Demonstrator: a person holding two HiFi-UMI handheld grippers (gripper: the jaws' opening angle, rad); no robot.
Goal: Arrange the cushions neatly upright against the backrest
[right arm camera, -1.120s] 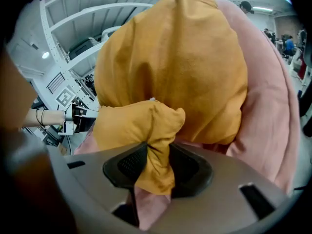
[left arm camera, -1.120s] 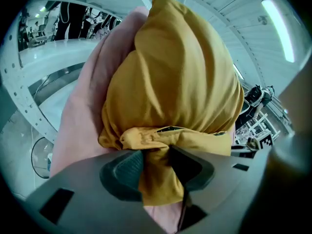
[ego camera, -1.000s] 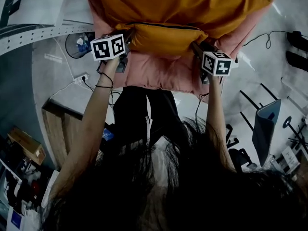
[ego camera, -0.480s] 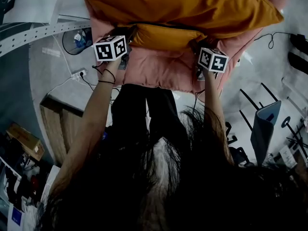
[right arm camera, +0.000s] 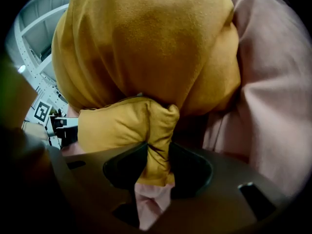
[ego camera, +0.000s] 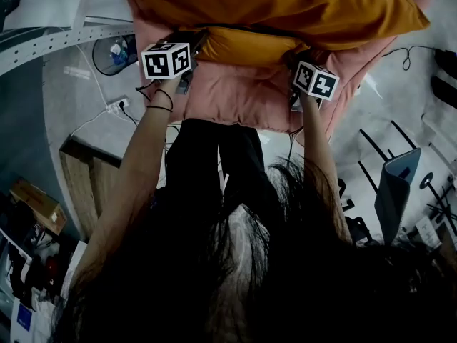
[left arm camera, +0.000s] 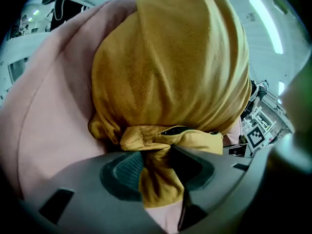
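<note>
I hold a mustard-yellow cushion (ego camera: pixel 271 6) stacked on a pink cushion (ego camera: pixel 243 95), both lifted at the top of the head view. My left gripper (ego camera: pixel 191 45) is shut on the near left edge of both; yellow fabric (left arm camera: pixel 156 179) with pink beneath is pinched between its pads. My right gripper (ego camera: pixel 296 66) is shut on the near right edge; a fold of the yellow cushion (right arm camera: pixel 153 150) and a strip of the pink cushion (right arm camera: pixel 146 204) sit between its jaws. The yellow cushion (left arm camera: pixel 170 67) bulges over the pink one (left arm camera: pixel 53 116) in both gripper views. No backrest is visible.
Below the cushions lies a grey floor with cables and a power strip (ego camera: pixel 118 107). A wooden bench or table (ego camera: pixel 89 184) stands at left, a cardboard box (ego camera: pixel 36 204) beyond it. Stands, a blue panel (ego camera: pixel 396 188) and dark gear crowd the right. A perforated white beam (ego camera: pixel 50 48) runs upper left.
Both grippers have carried the two cushions a little upward and away in the head view; the right gripper has shifted slightly left. The grips are unchanged.
</note>
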